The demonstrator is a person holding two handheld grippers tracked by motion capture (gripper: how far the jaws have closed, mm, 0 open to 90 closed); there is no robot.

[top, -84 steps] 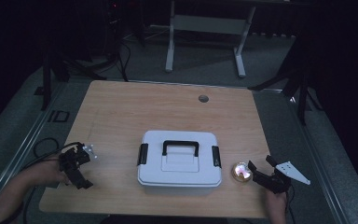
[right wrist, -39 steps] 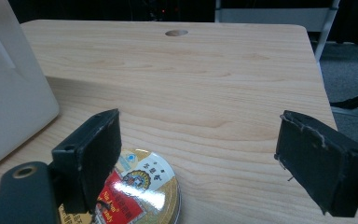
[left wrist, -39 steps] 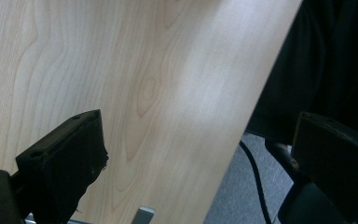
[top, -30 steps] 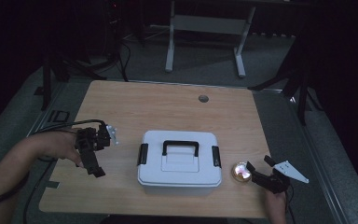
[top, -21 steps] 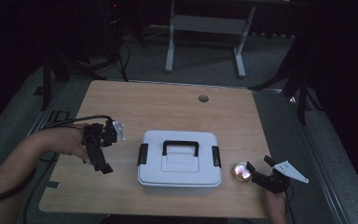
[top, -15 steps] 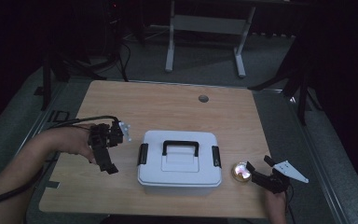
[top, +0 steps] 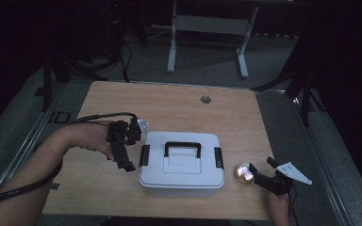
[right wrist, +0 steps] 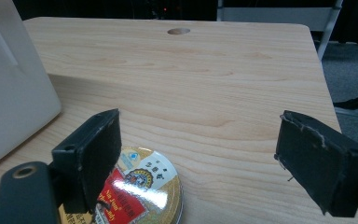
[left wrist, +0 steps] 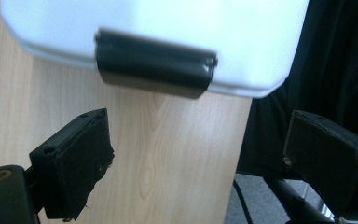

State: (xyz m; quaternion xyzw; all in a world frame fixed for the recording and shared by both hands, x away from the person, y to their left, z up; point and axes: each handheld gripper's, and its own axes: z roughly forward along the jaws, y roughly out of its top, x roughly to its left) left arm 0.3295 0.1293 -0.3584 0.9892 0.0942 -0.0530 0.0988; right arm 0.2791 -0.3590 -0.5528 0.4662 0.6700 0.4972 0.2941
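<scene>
Looks like a dim lab or studio: a bare wooden table (top: 179,106), grey carpet (top: 283,61), a metal stand (top: 207,28), trailing cables (top: 122,52).

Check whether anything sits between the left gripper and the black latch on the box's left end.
Nothing visible does. The left gripper is open beside the white box, and in its own view only bare table lies between its jaws and the black latch.

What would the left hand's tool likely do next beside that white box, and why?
Probably ease forward onto the black latch at the white box's left end. The left tool is open and aimed at it, with bare table between the jaws and the latch, which looks closed.
</scene>
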